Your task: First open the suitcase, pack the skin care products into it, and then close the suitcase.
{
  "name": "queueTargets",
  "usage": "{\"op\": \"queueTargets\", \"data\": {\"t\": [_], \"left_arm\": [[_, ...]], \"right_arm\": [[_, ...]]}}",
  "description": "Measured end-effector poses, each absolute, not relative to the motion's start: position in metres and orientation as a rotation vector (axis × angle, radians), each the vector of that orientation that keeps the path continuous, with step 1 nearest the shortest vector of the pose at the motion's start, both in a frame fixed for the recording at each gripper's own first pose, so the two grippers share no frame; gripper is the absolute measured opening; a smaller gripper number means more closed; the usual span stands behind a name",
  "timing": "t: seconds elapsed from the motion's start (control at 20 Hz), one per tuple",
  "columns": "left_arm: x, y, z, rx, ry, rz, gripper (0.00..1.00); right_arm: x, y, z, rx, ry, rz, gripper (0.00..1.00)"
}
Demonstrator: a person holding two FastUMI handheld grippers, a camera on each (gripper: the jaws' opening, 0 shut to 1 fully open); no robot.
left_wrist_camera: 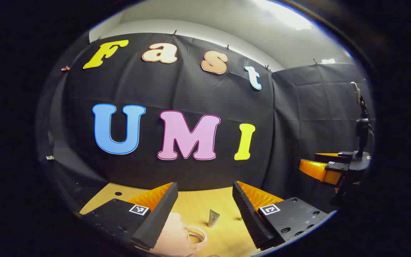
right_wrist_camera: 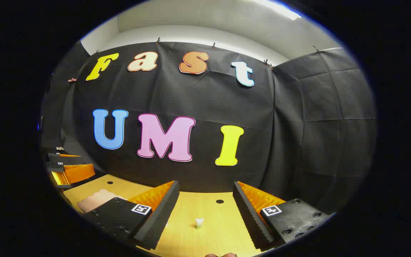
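In the left gripper view my left gripper point(left_wrist_camera: 203, 214) is open above the wooden table point(left_wrist_camera: 198, 201). Beyond its fingers a small grey tube point(left_wrist_camera: 213, 218) stands upright. The pale pink suitcase point(left_wrist_camera: 171, 236) lies low at the bottom, partly hidden by the left finger, with a rounded handle point(left_wrist_camera: 197, 235) at its edge. The right gripper point(left_wrist_camera: 325, 167) hovers at the far right. In the right gripper view my right gripper point(right_wrist_camera: 205, 214) is open, with nothing between its fingers. A small white product point(right_wrist_camera: 199, 223) stands on the table ahead. The suitcase point(right_wrist_camera: 96, 200) lies at the left, shut as far as I can tell.
The black cloth wall rises right behind the table's far edge. Round holes point(right_wrist_camera: 219, 201) dot the tabletop point(right_wrist_camera: 205, 239). The left gripper point(right_wrist_camera: 68, 167) hangs at the far left of the right gripper view, above the table's corner.
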State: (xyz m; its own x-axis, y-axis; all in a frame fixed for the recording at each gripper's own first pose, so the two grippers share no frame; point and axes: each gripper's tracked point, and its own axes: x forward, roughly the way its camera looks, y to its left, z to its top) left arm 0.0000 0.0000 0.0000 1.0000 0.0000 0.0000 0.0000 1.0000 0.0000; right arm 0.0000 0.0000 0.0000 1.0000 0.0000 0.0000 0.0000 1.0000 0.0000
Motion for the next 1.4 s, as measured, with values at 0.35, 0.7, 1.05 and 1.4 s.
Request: {"op": "queueTargets", "data": {"t": [0.35, 0.7, 1.05, 1.4], "left_arm": [[-0.008, 0.011, 0.004, 0.024, -0.019, 0.002, 0.96], [-0.009, 0.037, -0.006, -0.002, 0.022, 0.037, 0.96], [0.006, 0.02, -0.041, -0.056, 0.13, -0.061, 0.97], [0.037, -0.009, -0.133, -0.19, 0.465, -0.12, 0.97]], "right_arm": [[0.002, 0.017, 0.005, 0.014, -0.006, 0.027, 0.96], [0.015, 0.036, 0.01, 0.003, -0.024, 0.065, 0.96], [0.029, 0.038, 0.007, 0.025, -0.014, 0.075, 0.94], [0.039, 0.008, -0.005, 0.0, -0.037, 0.109, 0.96]]}}
